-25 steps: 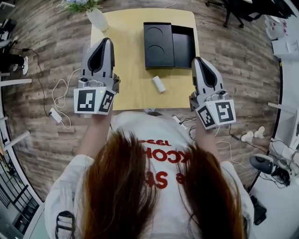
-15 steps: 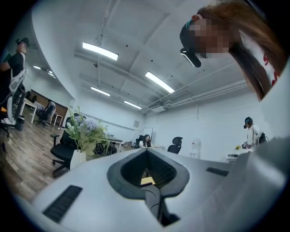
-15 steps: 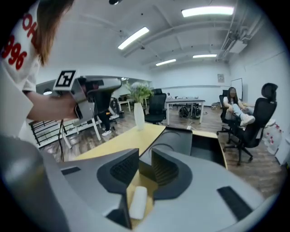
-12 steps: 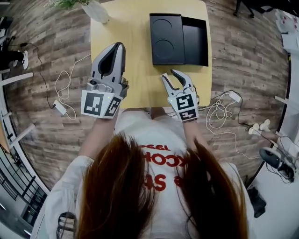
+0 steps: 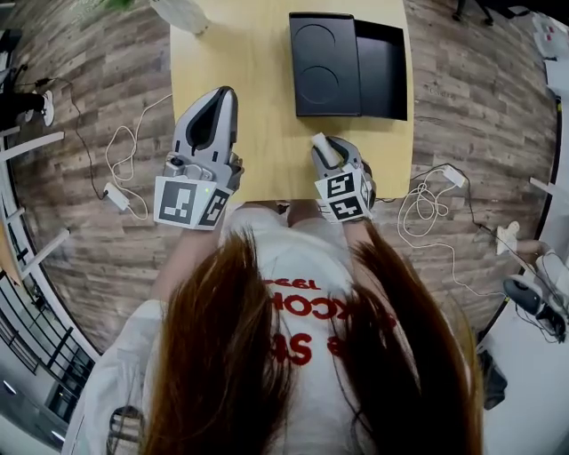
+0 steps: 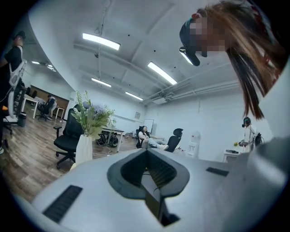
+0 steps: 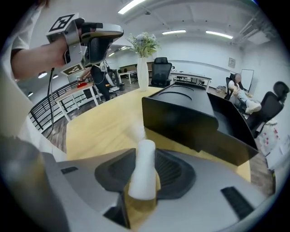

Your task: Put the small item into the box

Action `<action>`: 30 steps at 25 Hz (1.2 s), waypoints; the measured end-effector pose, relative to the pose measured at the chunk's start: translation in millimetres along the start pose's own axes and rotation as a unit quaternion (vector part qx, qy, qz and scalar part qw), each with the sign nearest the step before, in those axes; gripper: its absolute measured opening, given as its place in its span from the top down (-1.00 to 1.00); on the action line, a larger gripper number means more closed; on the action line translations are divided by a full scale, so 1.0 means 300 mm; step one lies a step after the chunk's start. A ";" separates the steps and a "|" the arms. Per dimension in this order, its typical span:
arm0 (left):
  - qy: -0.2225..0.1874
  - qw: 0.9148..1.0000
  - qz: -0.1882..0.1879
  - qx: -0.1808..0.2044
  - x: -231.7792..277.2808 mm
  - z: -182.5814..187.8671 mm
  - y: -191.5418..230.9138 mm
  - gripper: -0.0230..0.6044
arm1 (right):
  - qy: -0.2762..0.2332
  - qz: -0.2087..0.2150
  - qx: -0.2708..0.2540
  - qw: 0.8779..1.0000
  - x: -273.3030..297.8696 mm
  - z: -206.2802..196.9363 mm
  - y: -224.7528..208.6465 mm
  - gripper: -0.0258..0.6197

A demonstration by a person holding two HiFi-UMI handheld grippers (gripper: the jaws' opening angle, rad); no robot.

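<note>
A: Where is the white cylinder (image 5: 321, 147)?
B: On the yellow table (image 5: 231, 62), near its front edge, between the right gripper (image 5: 332, 153) jaws. The jaws are opening, not clamped on it.
A: And the box?
B: The black box (image 5: 382, 62) lies open at 12 o'clock, well apart. The left gripper (image 5: 224, 96) is at 9 o'clock, jaws together, empty.

table (image 5: 240, 53): yellow wood | on it: black box (image 5: 348, 64), white vase (image 5: 180, 12), small white item (image 5: 324, 148)

The left gripper (image 6: 146, 156) has jaws together, nothing btwn them. Beyond: white vase (image 6: 84, 149) w/ flowers (image 6: 93, 117) (left of the jaws), black office chair (image 6: 69, 136) beside it, ceiling lights (image 6: 101, 41) overhead.
</note>
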State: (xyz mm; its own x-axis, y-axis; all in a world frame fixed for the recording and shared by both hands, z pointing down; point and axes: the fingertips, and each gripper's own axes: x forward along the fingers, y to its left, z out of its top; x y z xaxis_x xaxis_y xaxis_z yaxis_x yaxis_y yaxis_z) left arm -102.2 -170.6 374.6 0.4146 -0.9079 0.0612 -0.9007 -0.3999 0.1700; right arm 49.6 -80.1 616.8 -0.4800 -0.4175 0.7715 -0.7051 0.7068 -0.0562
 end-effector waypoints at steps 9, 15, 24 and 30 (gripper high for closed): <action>-0.014 1.000 0.018 0.010 0.005 0.052 0.017 0.91 | -0.110 -0.017 0.034 0.993 -0.147 0.190 -0.063 0.53; -0.041 0.999 0.024 0.026 0.012 0.140 0.012 0.91 | -0.238 -0.064 0.029 0.969 -0.365 0.451 -0.163 0.54; -0.086 0.995 0.029 0.041 0.011 0.279 -0.005 0.91 | -0.389 -0.101 0.009 0.916 -0.656 0.732 -0.237 0.54; -0.094 0.993 0.045 0.059 -0.004 0.312 0.018 0.91 | -0.425 -0.118 0.012 0.898 -0.765 0.788 -0.231 0.54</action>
State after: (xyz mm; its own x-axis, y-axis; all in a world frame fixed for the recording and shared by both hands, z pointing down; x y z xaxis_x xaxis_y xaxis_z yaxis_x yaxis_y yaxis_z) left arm -119.7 -183.5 283.3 0.3103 -0.9437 -0.1148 -0.9465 -0.3179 0.0555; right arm 85.4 -168.3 293.9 -0.5333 -0.8459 0.0030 -0.8456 0.5333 0.0230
